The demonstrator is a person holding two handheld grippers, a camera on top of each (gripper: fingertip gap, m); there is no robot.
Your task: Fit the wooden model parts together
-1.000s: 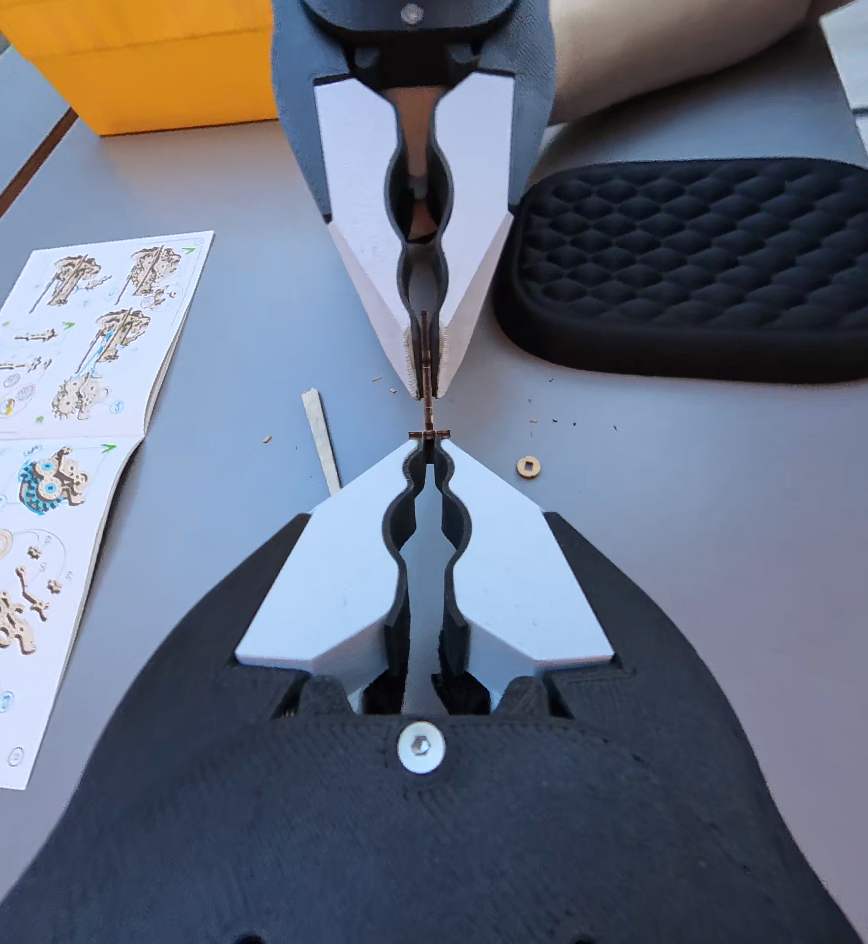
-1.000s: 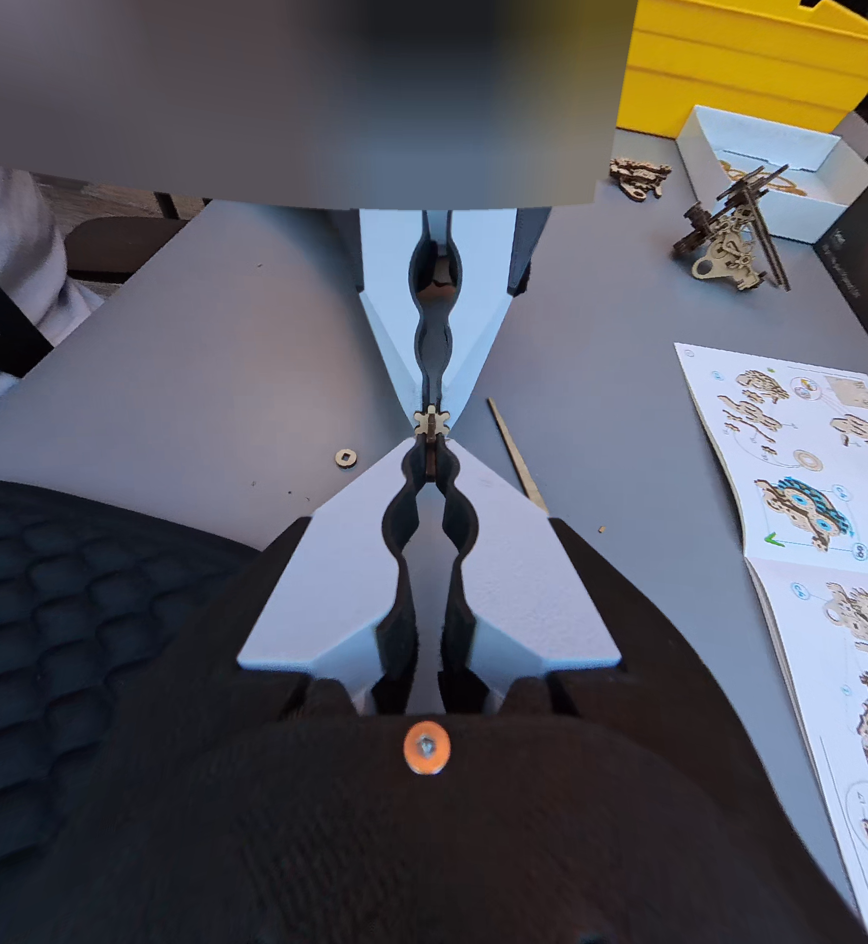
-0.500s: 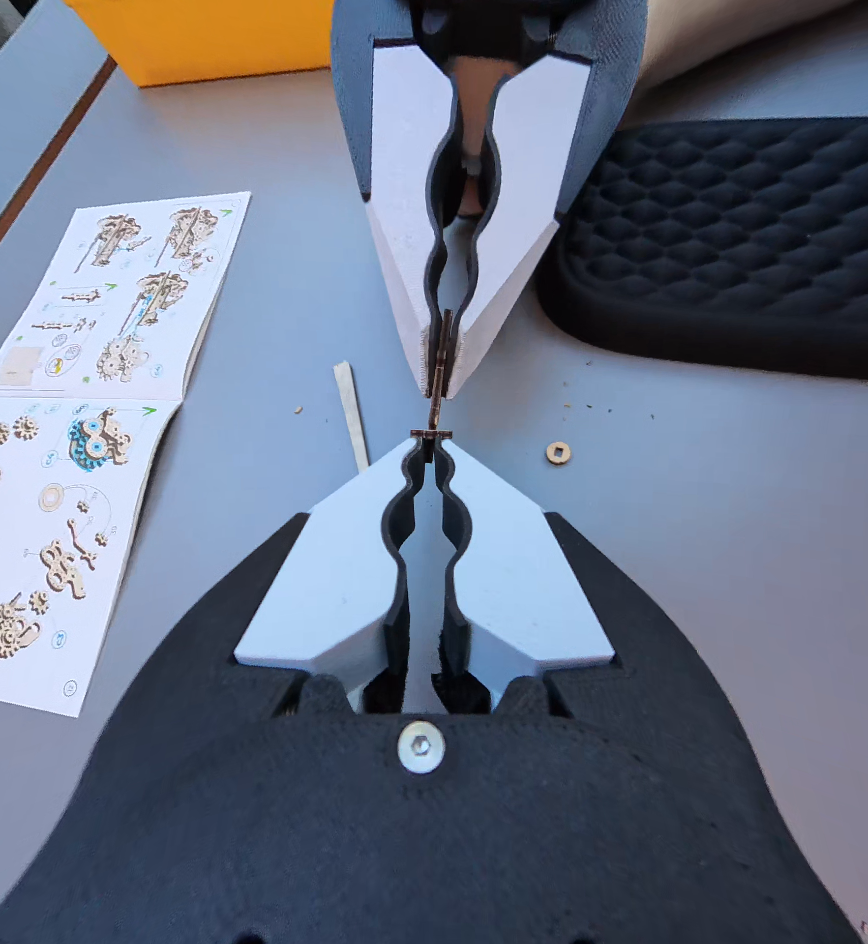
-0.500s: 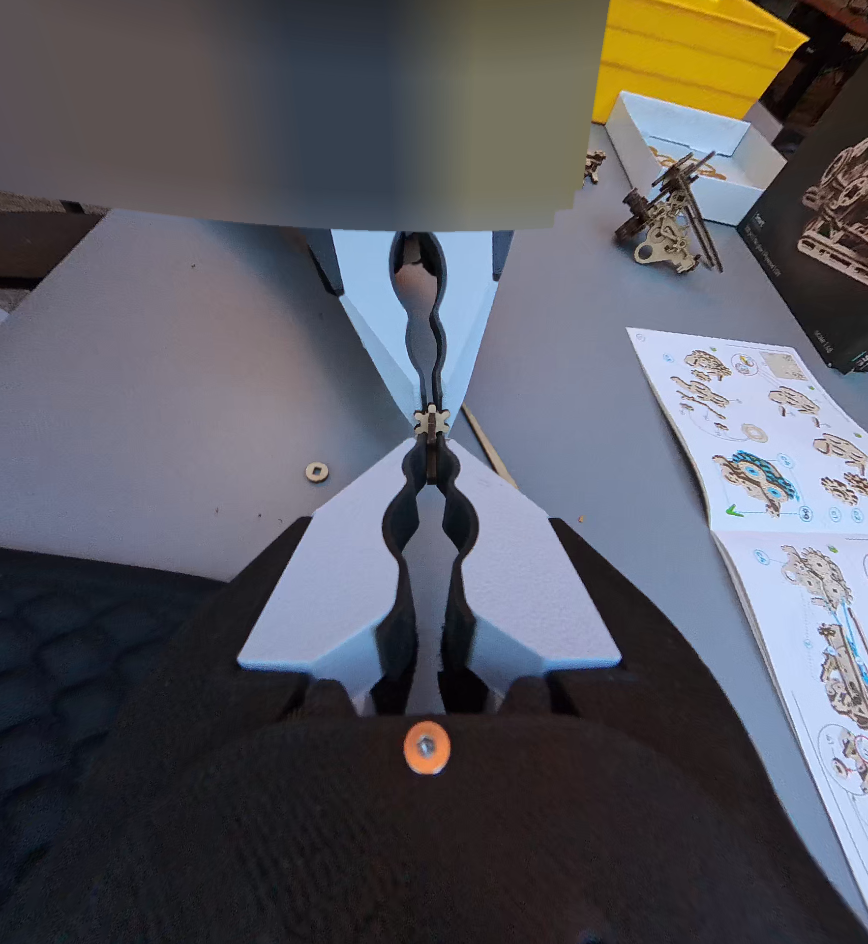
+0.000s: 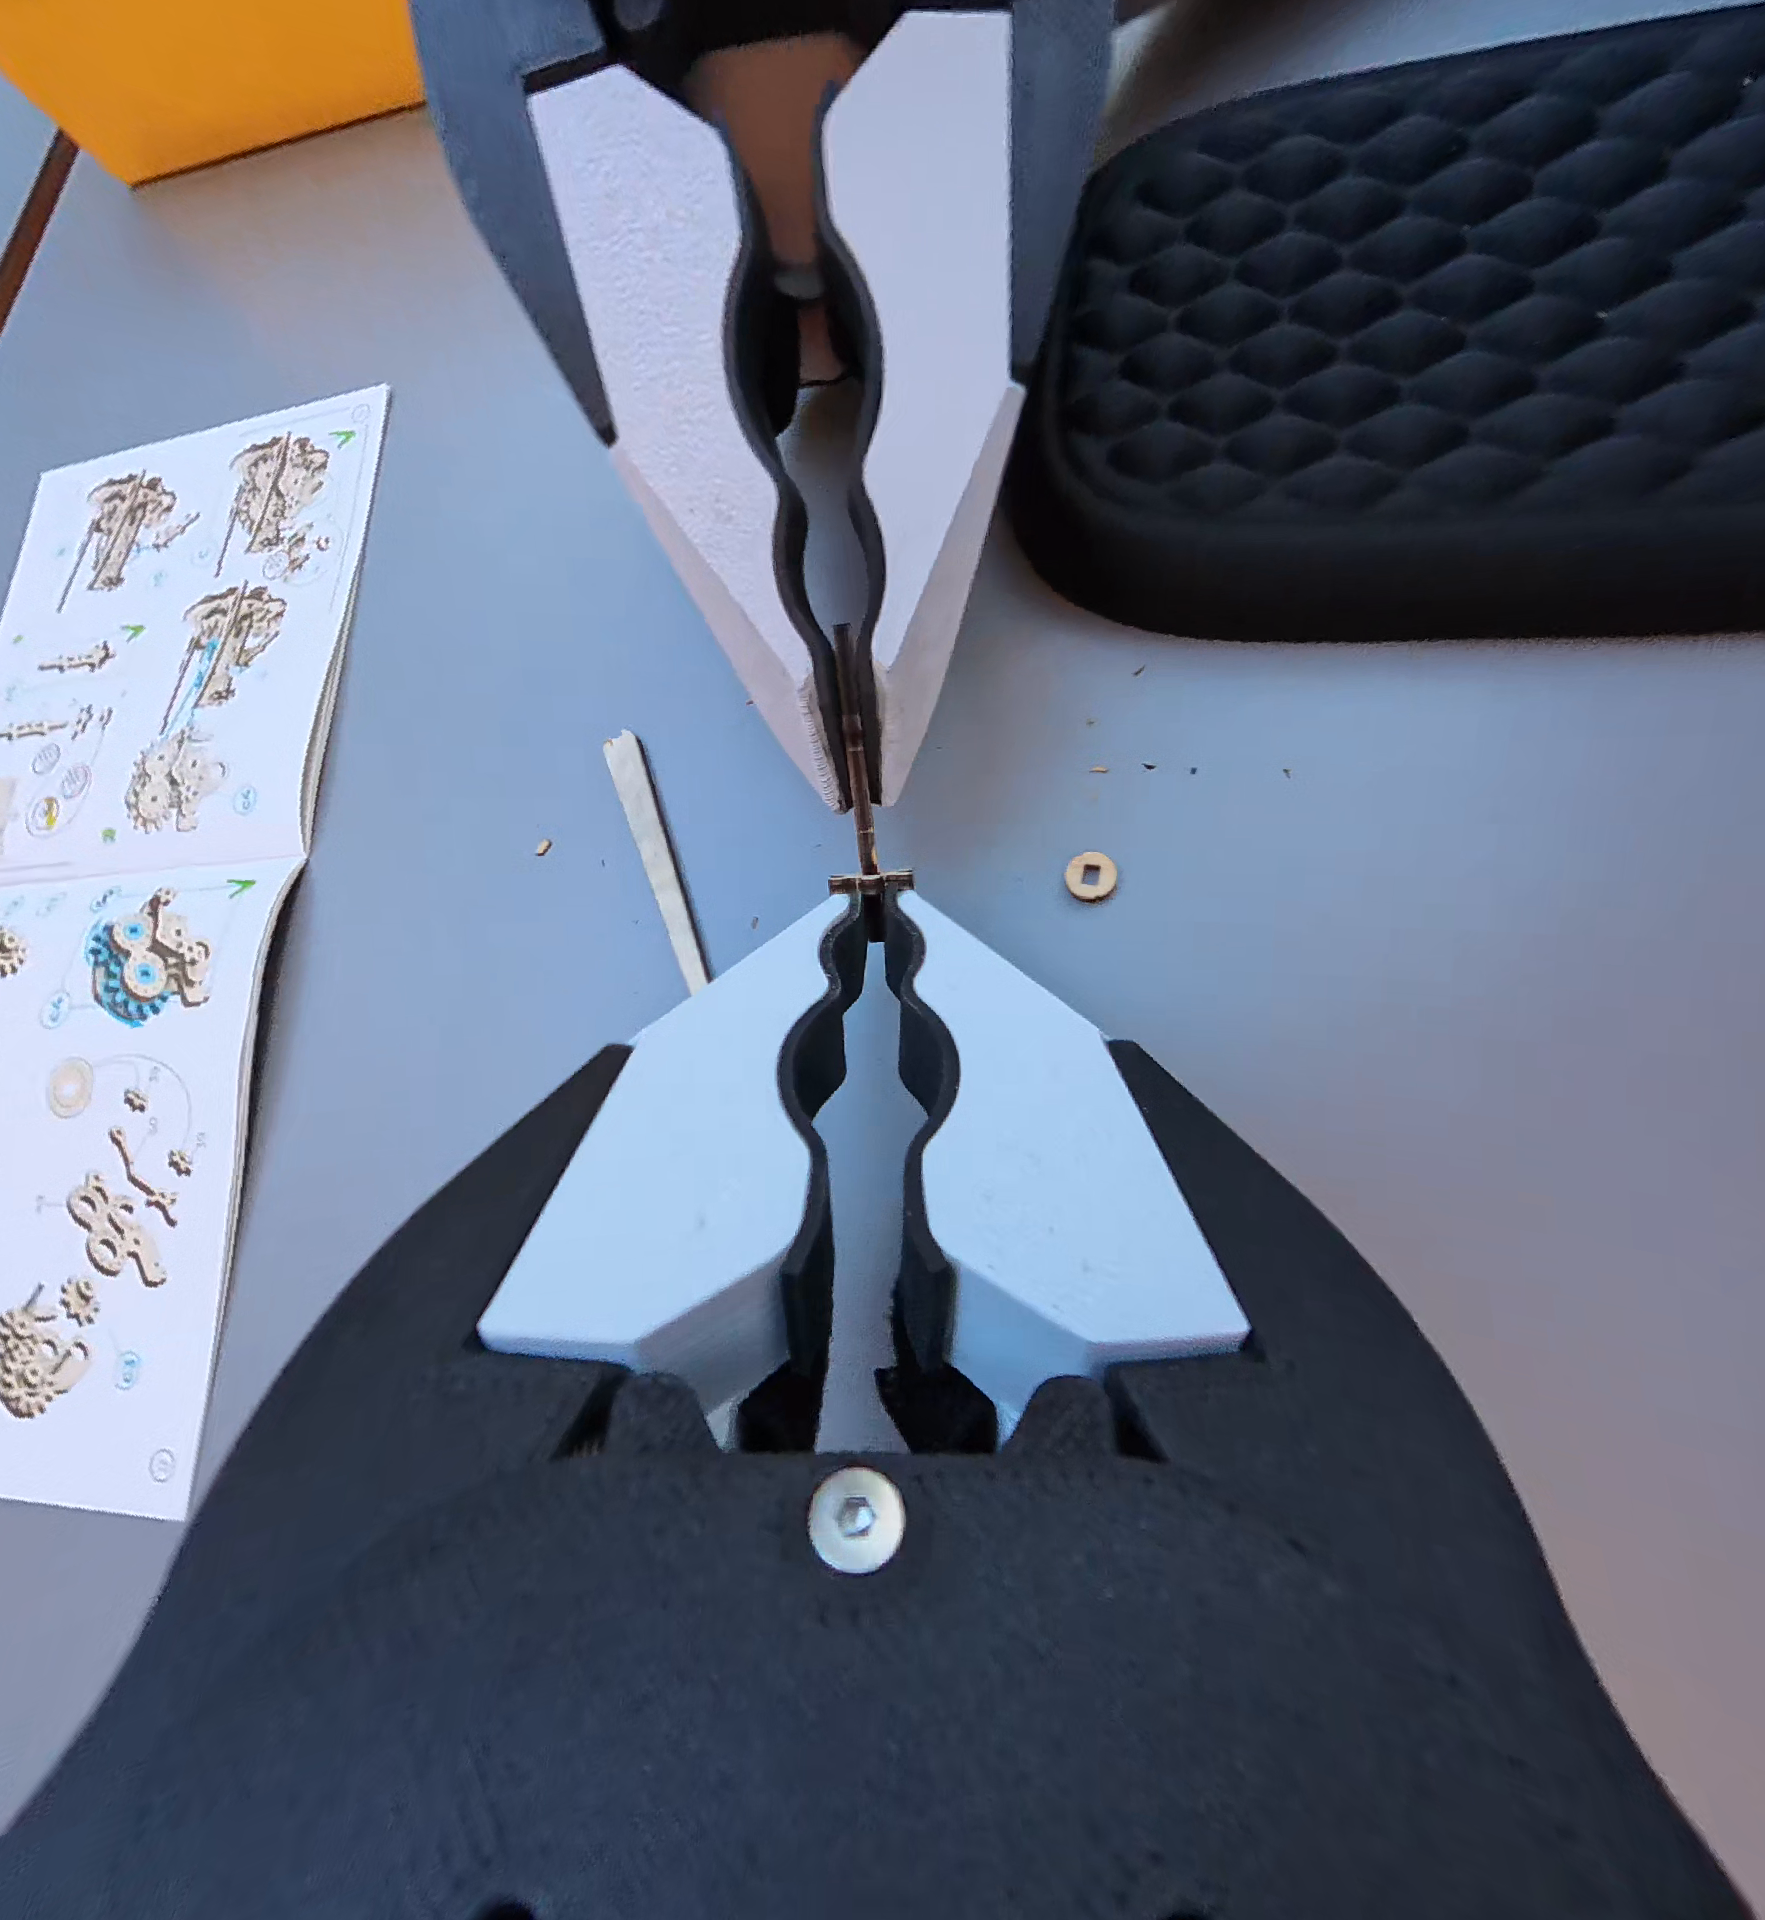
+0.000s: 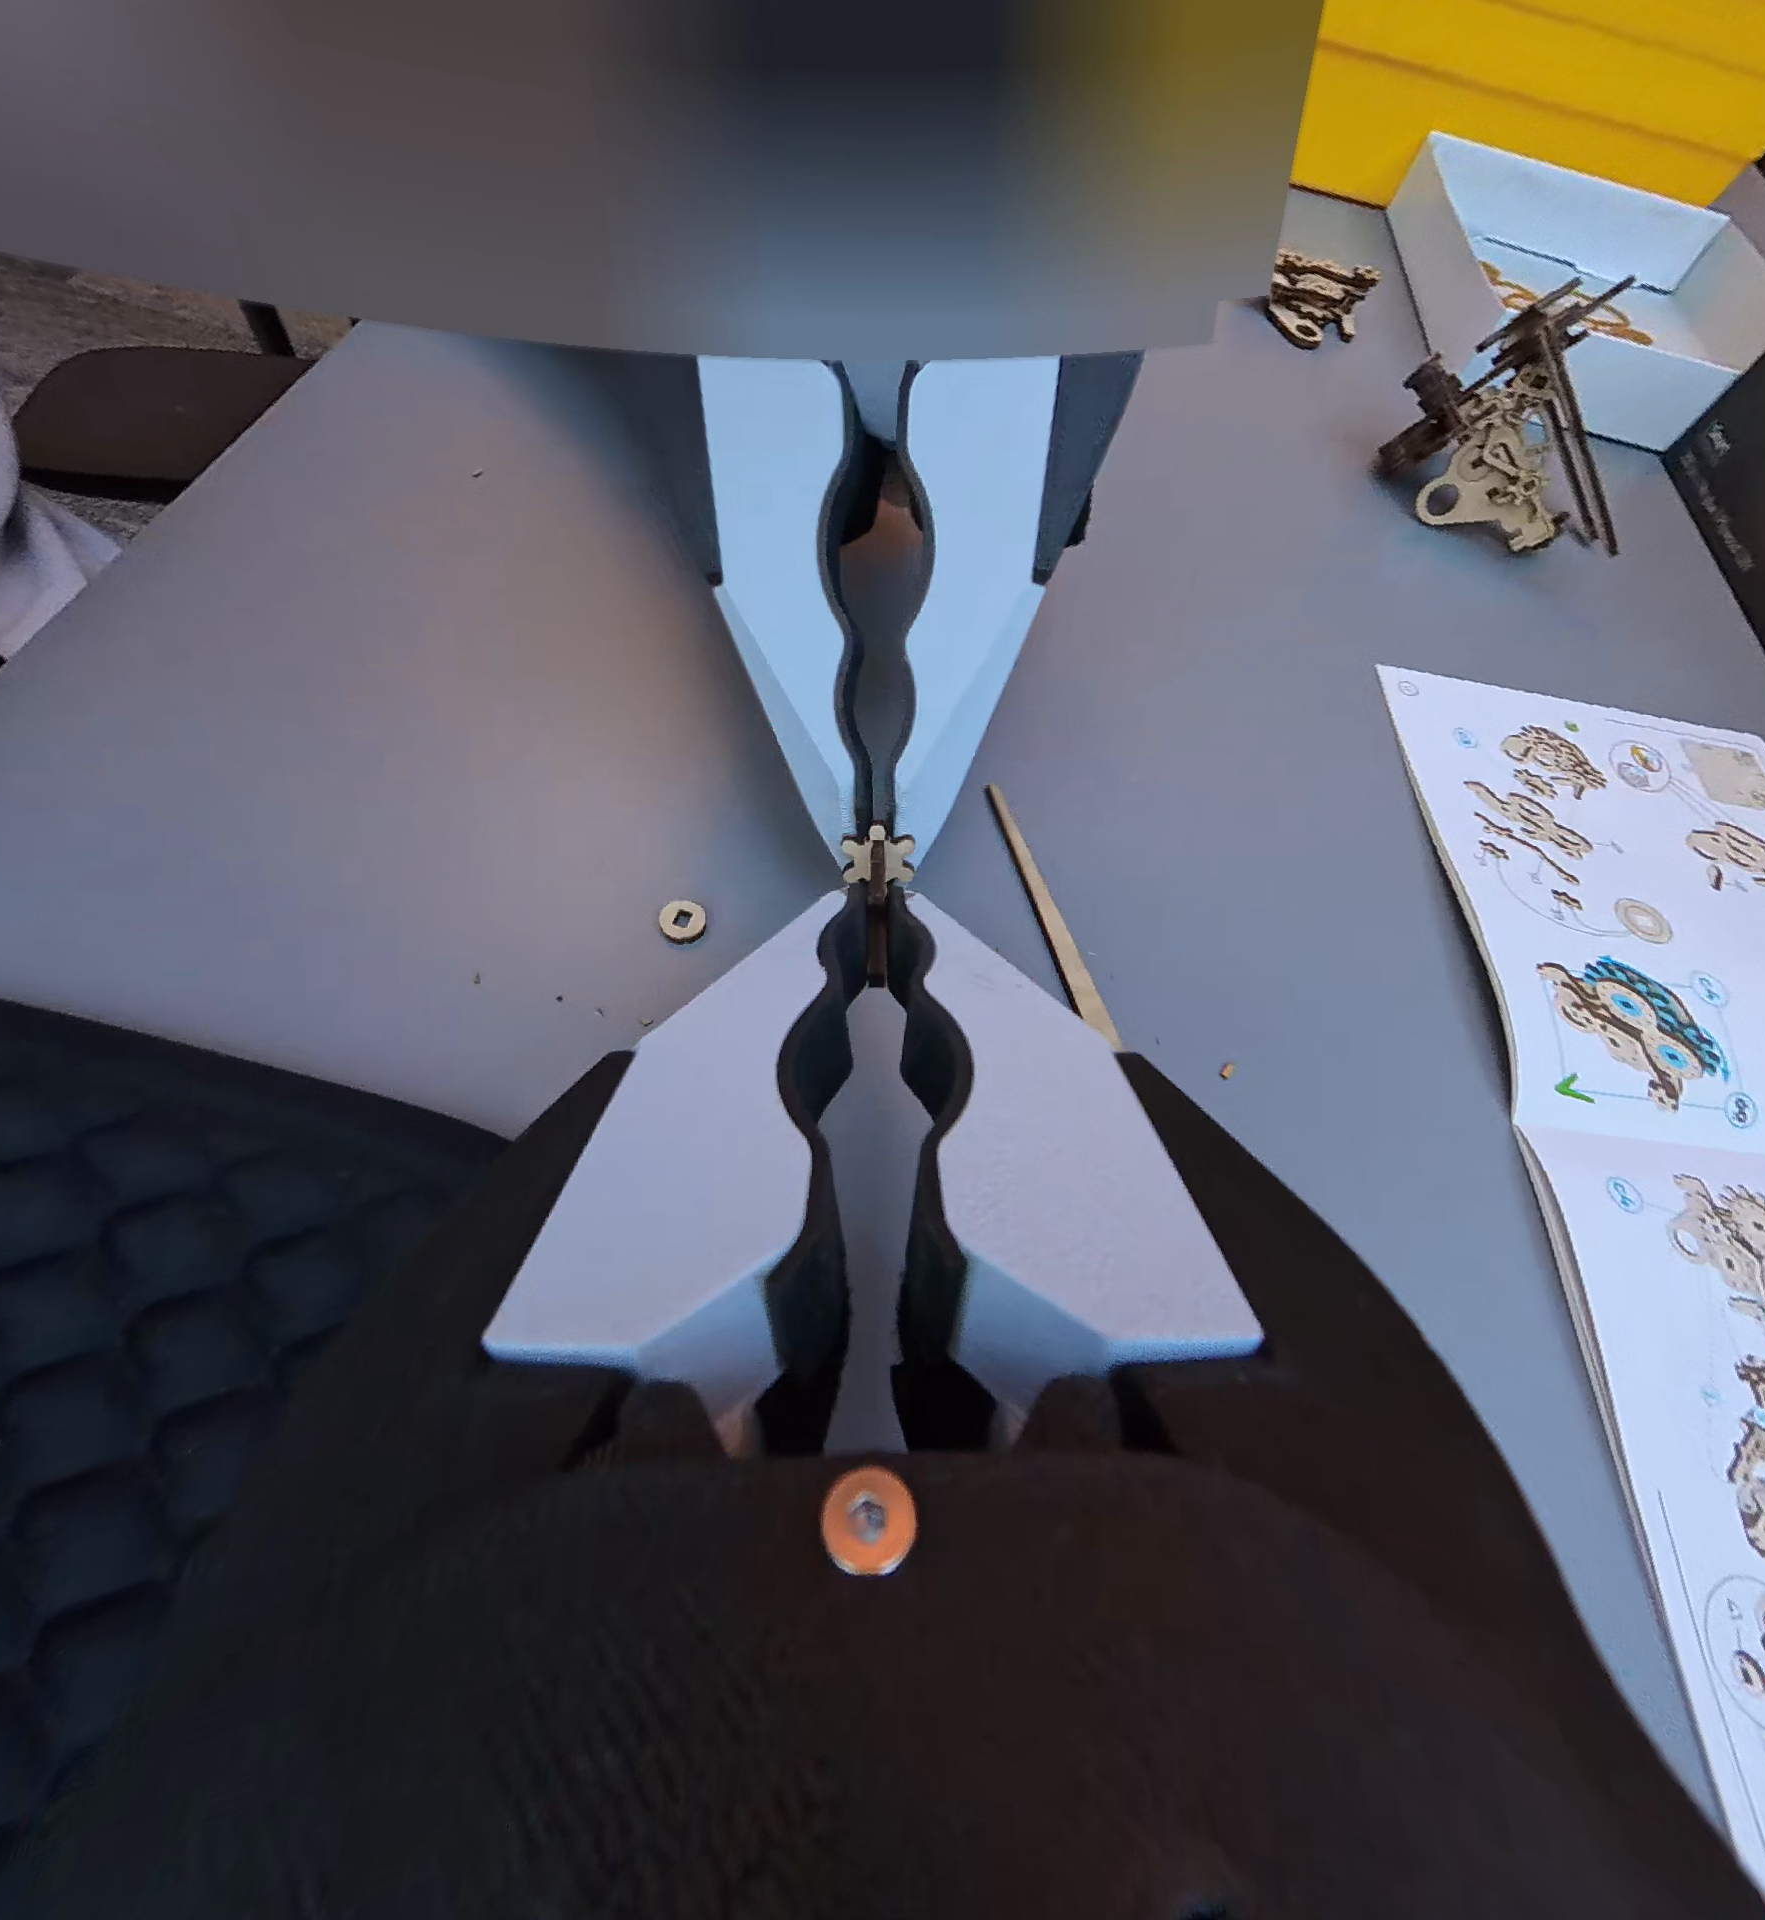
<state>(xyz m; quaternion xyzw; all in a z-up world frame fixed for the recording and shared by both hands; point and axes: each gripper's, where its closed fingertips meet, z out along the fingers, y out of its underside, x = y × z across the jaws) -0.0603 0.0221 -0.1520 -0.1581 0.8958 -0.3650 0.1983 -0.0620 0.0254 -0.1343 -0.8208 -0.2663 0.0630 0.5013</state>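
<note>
1. While both grippers meet tip to tip above the grey desk (image 5: 1377,1039), the left gripper (image 5: 870,912) has its jaws closed narrow on a small flat wooden gear piece (image 5: 870,884), seen edge-on in the left wrist view.
2. In the right wrist view the same gear piece (image 6: 877,857) shows its pale toothed face, sitting between the two sets of tips.
3. The right gripper (image 6: 876,914) has its jaws pinched tight on a thin dark wooden pin (image 6: 876,951).
4. From the left wrist view the right gripper (image 5: 854,800) comes in from above, and the pin (image 5: 862,810) sticks out of its tips and touches the middle of the gear piece.
5. A small round wooden washer with a square hole (image 5: 1090,876) lies on the desk just beside the tips.
6. A thin flat wooden strip (image 5: 654,852) lies on the other side, near the tips.
7. An open white instruction booklet (image 5: 130,935) lies well apart from the grippers.
8. A black honeycomb-textured mat (image 5: 1480,343) sits on the desk opposite the booklet.
9. A part-built wooden model (image 6: 1501,447) stands farther off in the right wrist view, beside a white cardboard box (image 6: 1543,239) and a yellow bin (image 6: 1543,94).
</note>
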